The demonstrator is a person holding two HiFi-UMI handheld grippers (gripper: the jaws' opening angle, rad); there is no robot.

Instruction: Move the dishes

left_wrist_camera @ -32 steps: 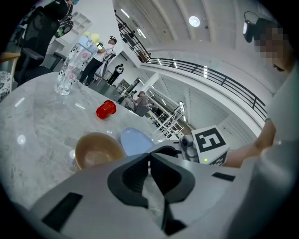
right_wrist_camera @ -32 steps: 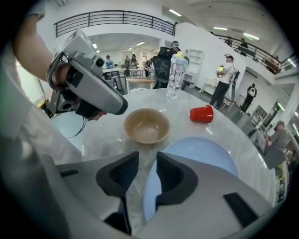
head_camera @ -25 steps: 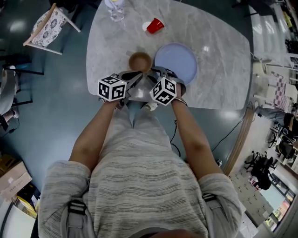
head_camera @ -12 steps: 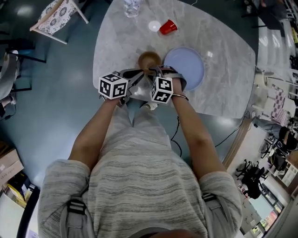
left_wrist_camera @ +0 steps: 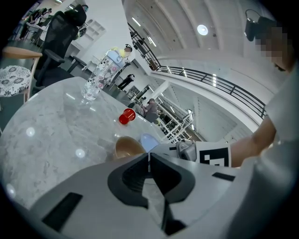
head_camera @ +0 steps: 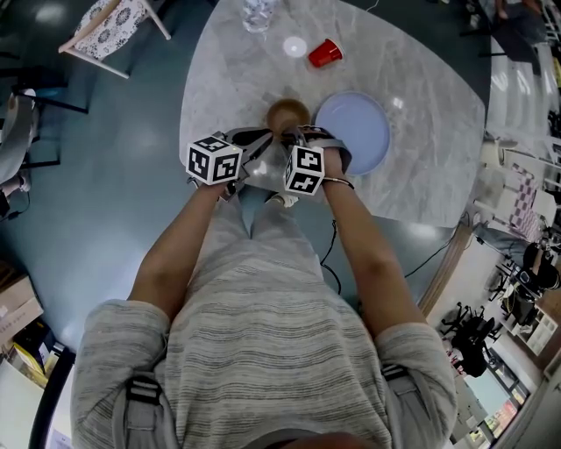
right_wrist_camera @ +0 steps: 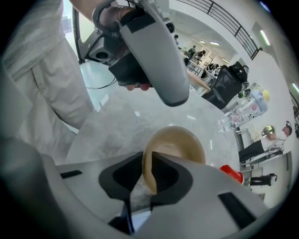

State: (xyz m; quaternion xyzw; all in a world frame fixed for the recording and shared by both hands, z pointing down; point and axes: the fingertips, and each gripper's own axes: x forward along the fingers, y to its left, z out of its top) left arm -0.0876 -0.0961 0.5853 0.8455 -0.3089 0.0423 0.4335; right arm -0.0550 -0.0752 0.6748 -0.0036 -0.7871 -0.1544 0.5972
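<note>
A brown bowl (head_camera: 287,112) sits near the front edge of the marble table (head_camera: 421,167), left of a pale blue plate (head_camera: 352,133). My right gripper (right_wrist_camera: 148,161) is shut on the near rim of the brown bowl (right_wrist_camera: 180,144), with one jaw inside and one outside. The right gripper's marker cube (head_camera: 305,169) shows just behind the bowl in the head view. My left gripper (left_wrist_camera: 149,156) is shut with nothing between its jaws and hovers close beside the bowl (left_wrist_camera: 128,147); the plate (left_wrist_camera: 148,140) lies just behind it. The left gripper's cube (head_camera: 215,159) is over the table's edge.
A red cup (head_camera: 324,53) lies on its side at the far end of the table, with a small white lid (head_camera: 294,46) beside it and a clear patterned bottle (head_camera: 259,13) farther back. A chair (head_camera: 105,31) stands off the table's left.
The head view has shifted, so the table sits a little farther right. Both grippers and the bowl keep about the same places relative to each other.
</note>
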